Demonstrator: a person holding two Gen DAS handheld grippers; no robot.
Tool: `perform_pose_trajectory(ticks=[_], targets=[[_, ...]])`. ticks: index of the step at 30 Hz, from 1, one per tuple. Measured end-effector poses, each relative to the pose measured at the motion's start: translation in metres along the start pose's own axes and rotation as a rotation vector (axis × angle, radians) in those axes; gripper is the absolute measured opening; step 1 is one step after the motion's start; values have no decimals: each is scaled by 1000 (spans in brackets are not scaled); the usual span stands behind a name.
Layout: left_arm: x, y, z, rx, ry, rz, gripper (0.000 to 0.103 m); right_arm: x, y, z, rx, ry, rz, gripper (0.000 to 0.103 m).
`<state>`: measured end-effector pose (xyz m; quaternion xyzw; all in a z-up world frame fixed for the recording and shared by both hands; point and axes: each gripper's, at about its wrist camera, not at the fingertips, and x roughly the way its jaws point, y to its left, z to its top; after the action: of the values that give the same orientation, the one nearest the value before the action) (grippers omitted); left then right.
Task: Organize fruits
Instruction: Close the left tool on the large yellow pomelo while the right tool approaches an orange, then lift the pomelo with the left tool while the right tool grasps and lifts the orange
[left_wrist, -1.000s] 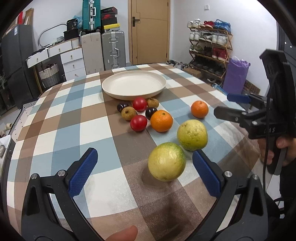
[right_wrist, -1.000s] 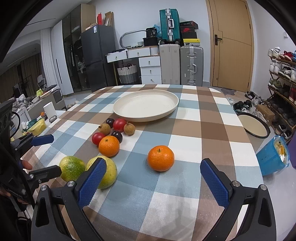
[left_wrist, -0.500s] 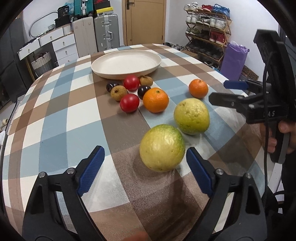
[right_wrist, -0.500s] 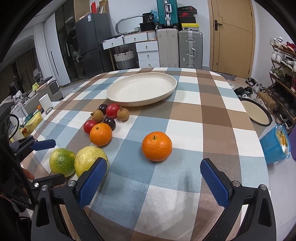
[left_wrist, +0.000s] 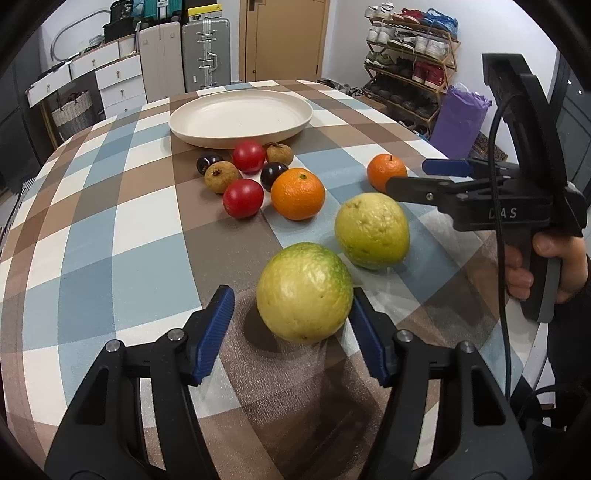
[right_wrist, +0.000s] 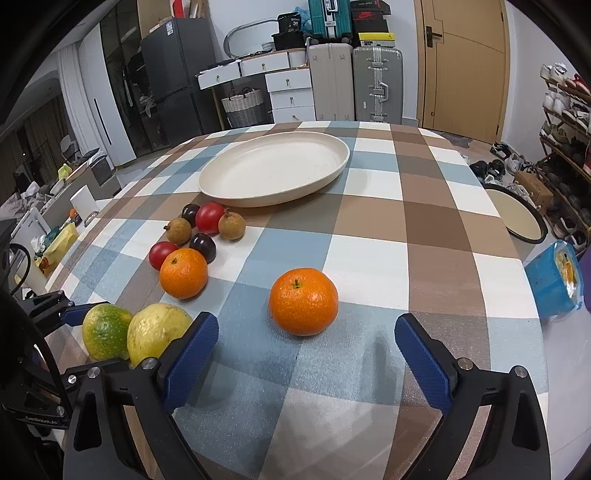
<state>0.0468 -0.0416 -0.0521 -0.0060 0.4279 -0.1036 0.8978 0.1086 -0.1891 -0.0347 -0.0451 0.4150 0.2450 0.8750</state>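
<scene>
Left wrist view shows the left gripper (left_wrist: 290, 325) wide around the green-yellow citrus (left_wrist: 304, 291) near the table (left_wrist: 92, 251) front edge, probably to carry it to the empty plate (left_wrist: 240, 116), while the right gripper (right_wrist: 306, 363) waits open before the orange (right_wrist: 303, 301).

two green-yellow citrus (left_wrist: 304, 291), two oranges (left_wrist: 298, 194), two tomatoes (left_wrist: 243, 198), two plums (left_wrist: 272, 175), two longans (left_wrist: 221, 177), one plate (left_wrist: 240, 117)
</scene>
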Motion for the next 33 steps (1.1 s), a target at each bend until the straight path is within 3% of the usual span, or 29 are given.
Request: perform_pose_trajectory(ticks=[5,7,8,24,33], targets=[[0,3,2,-27,-6,-37,52,1,1,4,4,-4,13,98],[0,1,1,-21,-8,-47,46,4,0,5,15,7,23,89],[-1,-1,1,-15,-9,-49,46,5,0,6,19,14,27,84],[-13,5,-2,-37,-56,-53,46,17,5,5,4,45,-8,51],[-24,20,2,-69,-87,-27,46,12,-1,6,42,16,22,41]])
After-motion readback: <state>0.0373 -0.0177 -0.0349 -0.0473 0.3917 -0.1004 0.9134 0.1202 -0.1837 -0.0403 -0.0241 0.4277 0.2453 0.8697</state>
